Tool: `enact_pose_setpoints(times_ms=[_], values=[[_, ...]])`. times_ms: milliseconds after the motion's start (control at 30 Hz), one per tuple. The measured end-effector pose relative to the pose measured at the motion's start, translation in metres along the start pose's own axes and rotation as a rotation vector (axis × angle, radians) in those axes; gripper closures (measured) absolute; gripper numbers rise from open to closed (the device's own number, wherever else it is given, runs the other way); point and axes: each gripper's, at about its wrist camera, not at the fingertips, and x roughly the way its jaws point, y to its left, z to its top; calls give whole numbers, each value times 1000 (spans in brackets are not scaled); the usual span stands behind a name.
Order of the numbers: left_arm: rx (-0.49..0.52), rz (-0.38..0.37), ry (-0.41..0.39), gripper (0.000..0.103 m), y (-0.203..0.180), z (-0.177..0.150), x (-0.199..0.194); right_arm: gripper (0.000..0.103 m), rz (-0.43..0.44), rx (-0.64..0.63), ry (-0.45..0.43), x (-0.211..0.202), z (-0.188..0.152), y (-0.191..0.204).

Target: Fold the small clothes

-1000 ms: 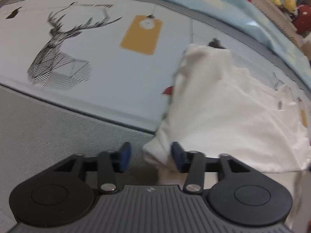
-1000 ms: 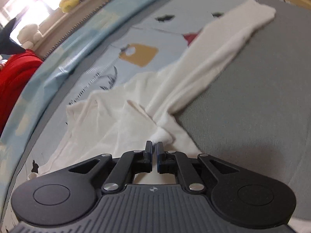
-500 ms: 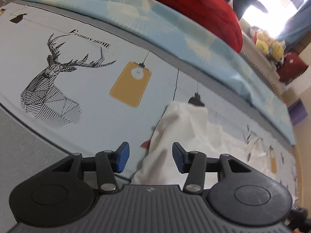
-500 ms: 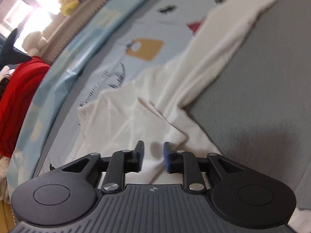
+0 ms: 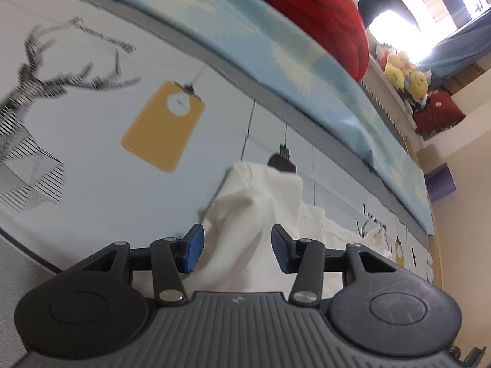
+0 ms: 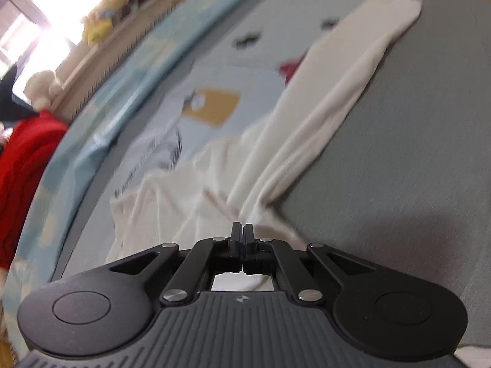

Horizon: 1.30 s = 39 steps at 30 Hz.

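Garment [image 6: 214, 184]: a white, crumpled piece of clothing lying in the centre of the right wrist view, one long sleeve [image 6: 343, 98] stretching to the upper right over the grey cover [image 6: 399, 153]. In the left wrist view the same cloth rises as a hump at lower centre on the pale printed sheet [image 5: 107, 168]. Right gripper [image 6: 242, 233]: jaws have just been closing and now meet at the cloth's near edge; whether fabric is pinched is not visible. Left gripper [image 5: 237, 245]: fingers about half apart, straddling the hump without pressing. Risk: a pull with only a thin layer caught, or none, may slip free or drag the garment into a bunch; the trailing sleeve could twist.
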Motion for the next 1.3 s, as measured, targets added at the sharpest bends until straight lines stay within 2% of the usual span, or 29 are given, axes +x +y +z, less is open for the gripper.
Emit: enact_pose_setpoints(times_ms=[67,233,300,333,367,467,500,533,633,733,867,933,967,1033,1067,1167,1233,1300], values=[[4,3,2,50,-3,0,7,100,-14,-14,24,4,-4,0],[36,21,-35,50,-15,3,18,100,-2,-28,66,11,-7,4],[37,32,-44,54,-16,2,19,100,-9,-28,84,13,-7,2],[53,46,-65,83,-17,2,18,100,-14,-22,92,14,-7,0],[91,77,-106,98,-20,4,13,100,-22,-15,98,15,-7,-1],[148,191,-223,98,-21,7,-4,100,-18,-15,97,16,-5,0],[154,246,-240,97,-20,8,-7,100,-8,-23,95,15,-5,2],[141,267,-240,95,-16,9,-9,100,-1,-33,92,13,-5,4],[97,225,-223,91,-12,13,-19,100,4,-62,71,7,-5,8],[152,231,-245,87,-26,9,-37,100,16,-83,53,3,-5,12],[124,174,-148,87,-28,-5,-42,100,49,-105,53,0,-6,19],[120,166,-53,87,-24,-16,-37,100,58,-114,65,1,-7,22],[133,182,-4,87,-22,-22,-32,100,60,-117,73,2,-8,23],[159,294,139,88,-8,-40,-18,100,58,-120,83,3,-9,24],[149,312,157,91,0,-47,-17,100,52,-126,87,4,-10,25],[138,292,121,88,1,-48,-35,97,44,-139,98,7,-12,27],[153,283,45,86,-4,-45,-49,92,41,-137,112,11,-13,27],[165,256,40,81,-6,-46,-51,90,51,-128,123,13,-15,26]])
